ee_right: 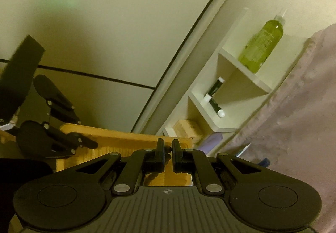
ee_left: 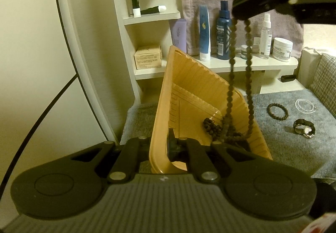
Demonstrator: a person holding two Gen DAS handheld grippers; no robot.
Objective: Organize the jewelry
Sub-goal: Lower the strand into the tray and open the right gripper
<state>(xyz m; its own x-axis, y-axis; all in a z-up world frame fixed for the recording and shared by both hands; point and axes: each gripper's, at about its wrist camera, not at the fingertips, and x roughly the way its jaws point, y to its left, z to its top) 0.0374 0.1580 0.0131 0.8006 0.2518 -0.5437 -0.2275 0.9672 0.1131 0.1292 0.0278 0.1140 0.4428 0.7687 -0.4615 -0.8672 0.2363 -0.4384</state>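
Left claw (ee_left: 175, 144) clamps the orange tray's (ee_left: 159, 119) rim. Right claw (ee_left: 239, 12) pinches a bead necklace (ee_left: 232, 65) dangling into it — only the left view shows bracelet (ee_left: 277, 111) and watch (ee_left: 304, 128) on grey carpet.

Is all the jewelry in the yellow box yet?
Not yet. Some dark beads already lie inside the yellow box, which the left gripper holds tilted. The right gripper is dangling a long bead necklace into it. A bracelet, a clear bead string and a watch wait on the mat.
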